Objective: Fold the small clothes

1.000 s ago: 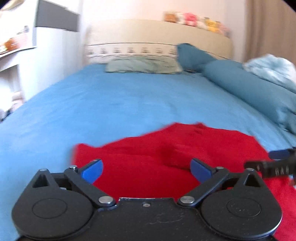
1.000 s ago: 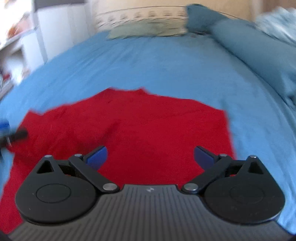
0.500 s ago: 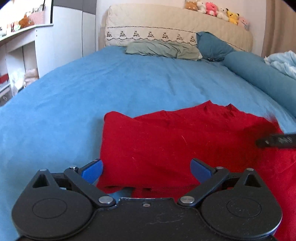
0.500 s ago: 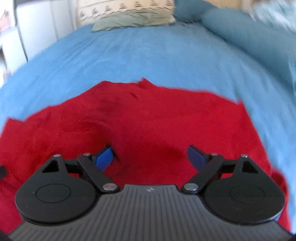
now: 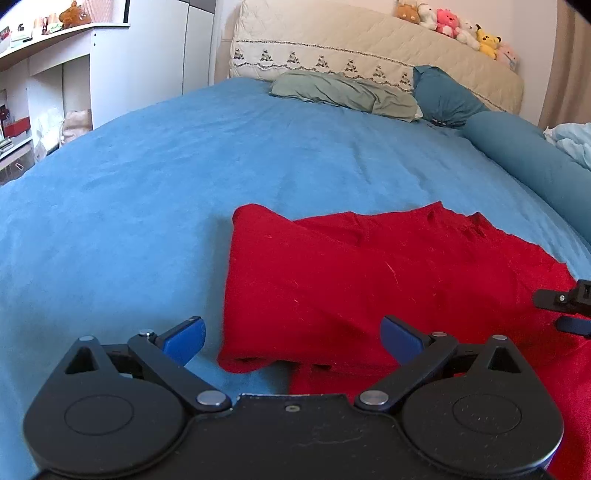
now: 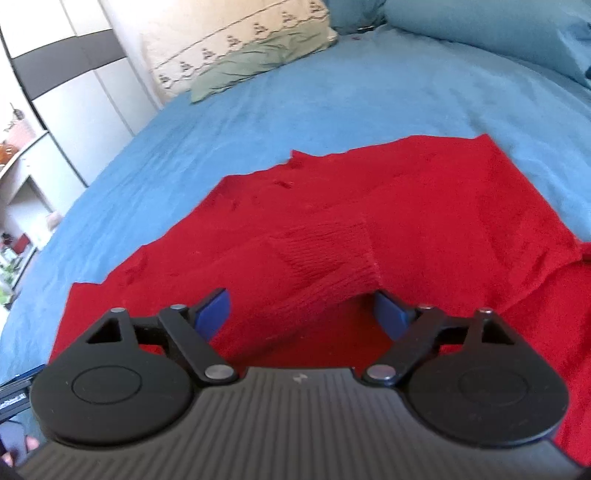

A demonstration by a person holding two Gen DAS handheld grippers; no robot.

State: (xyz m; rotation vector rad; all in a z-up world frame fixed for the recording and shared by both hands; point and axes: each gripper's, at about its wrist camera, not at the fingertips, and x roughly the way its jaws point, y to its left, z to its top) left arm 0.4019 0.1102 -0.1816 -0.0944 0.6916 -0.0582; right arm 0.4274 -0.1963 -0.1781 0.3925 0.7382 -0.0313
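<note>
A red knit garment [image 5: 369, 280] lies on the blue bedsheet [image 5: 147, 192], its left side folded over into a straight edge. My left gripper [image 5: 291, 338] is open, its blue-tipped fingers straddling the near edge of that fold. In the right wrist view the same garment [image 6: 424, 206] spreads wide, and a ribbed sleeve cuff [image 6: 328, 258] lies across it between the fingers of my right gripper [image 6: 301, 312], which is open. The right gripper's tip also shows at the right edge of the left wrist view [image 5: 565, 302].
A green pillow [image 5: 343, 92], a teal pillow [image 5: 447, 96] and a long teal bolster [image 5: 528, 158] lie at the head and right of the bed. Plush toys [image 5: 458, 26] sit on the headboard. White shelves [image 5: 44, 85] stand left of the bed.
The left side of the garment now lies folded over. My left gripper has drawn back left to the fold's near edge. My right gripper has moved over the sleeve cuff and tilted.
</note>
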